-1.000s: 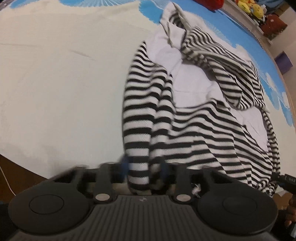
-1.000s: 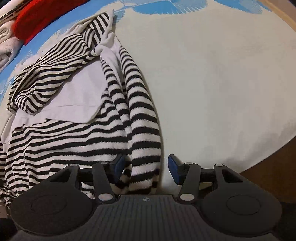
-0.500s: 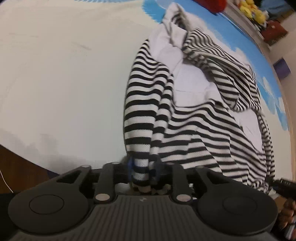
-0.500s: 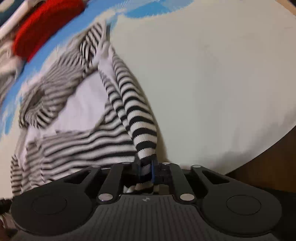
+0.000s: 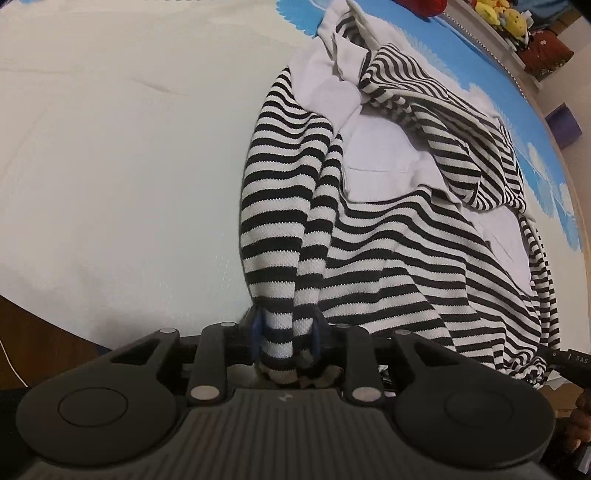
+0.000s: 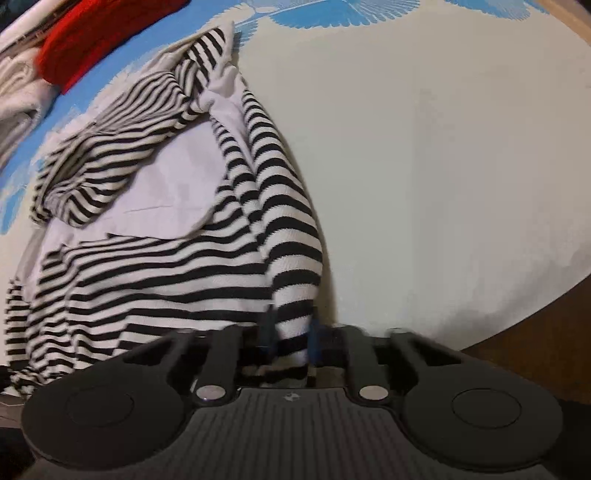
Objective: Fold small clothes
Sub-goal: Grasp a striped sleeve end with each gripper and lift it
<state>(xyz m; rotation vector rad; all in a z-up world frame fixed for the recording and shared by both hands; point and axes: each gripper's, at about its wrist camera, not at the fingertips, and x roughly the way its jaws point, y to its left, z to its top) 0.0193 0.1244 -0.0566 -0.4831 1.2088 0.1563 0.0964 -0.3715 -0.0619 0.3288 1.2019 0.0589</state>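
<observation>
A black-and-white striped top [image 5: 388,236] with a white lining lies crumpled on a cream sheet [image 5: 110,166]. My left gripper [image 5: 286,334] is shut on the top's lower left corner, at the near edge of the sheet. In the right wrist view the same striped top [image 6: 166,266] spreads to the left. My right gripper [image 6: 291,332] is shut on its lower right corner, and the fabric bunches between the blue pads. The cloth rises slightly from both grips.
The sheet has blue printed shapes [image 6: 351,11] at the far side. A red garment [image 6: 92,40] and white cloth [image 6: 18,88] lie beyond the top. Yellow toys [image 5: 498,14] and a purple box [image 5: 563,123] stand past the far edge. Brown floor [image 6: 535,347] shows below the sheet's edge.
Both grippers closed on the top's lower corners; the right one was open a second ago. The held corners have lifted a little and the fabric has drawn taut toward the grippers.
</observation>
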